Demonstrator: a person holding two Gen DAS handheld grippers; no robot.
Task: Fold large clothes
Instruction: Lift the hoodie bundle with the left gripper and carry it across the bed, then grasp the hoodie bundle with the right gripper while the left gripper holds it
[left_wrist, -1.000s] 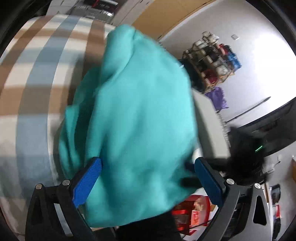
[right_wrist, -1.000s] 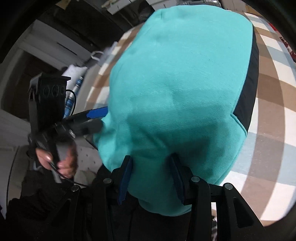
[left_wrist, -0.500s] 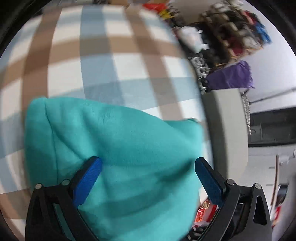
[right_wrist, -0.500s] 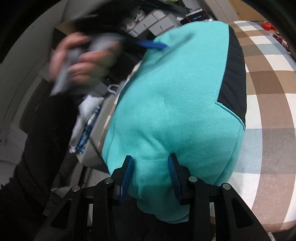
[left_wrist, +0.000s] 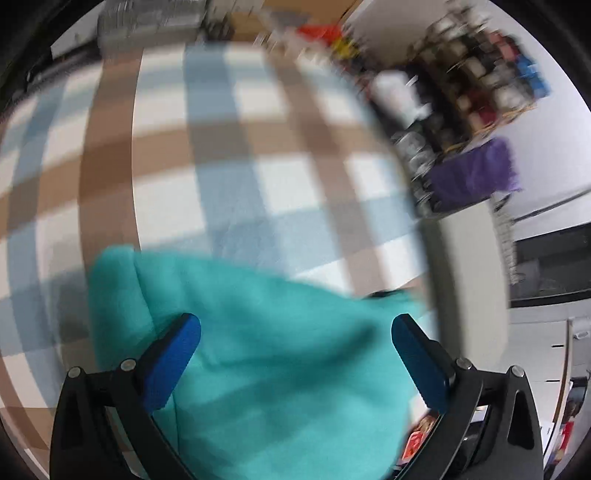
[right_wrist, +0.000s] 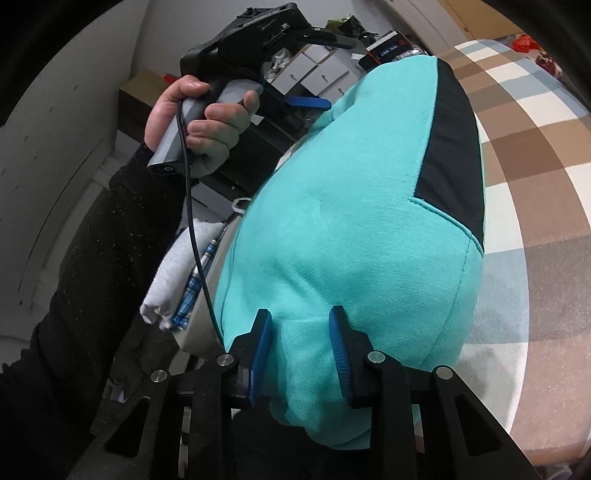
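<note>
A teal garment with a black panel lies bunched on the checked cloth near its edge. My right gripper has a thick fold of it between the blue pads, and the jaws are closing on it. In the left wrist view, my left gripper stands wide open above the teal garment, with nothing pinched. That view is blurred. A hand holds the left gripper up beyond the garment, and one of its blue fingers shows there.
The brown, blue and white checked cloth stretches away past the garment. A cluttered shelf and a purple cloth stand off the table's right side. A rolled white cloth and white drawers lie left of the garment.
The left gripper swung off the hanging garment and now looks down on the table, with the garment low in its view. The right jaws have narrowed on the fold. The hand holding the left gripper rose.
</note>
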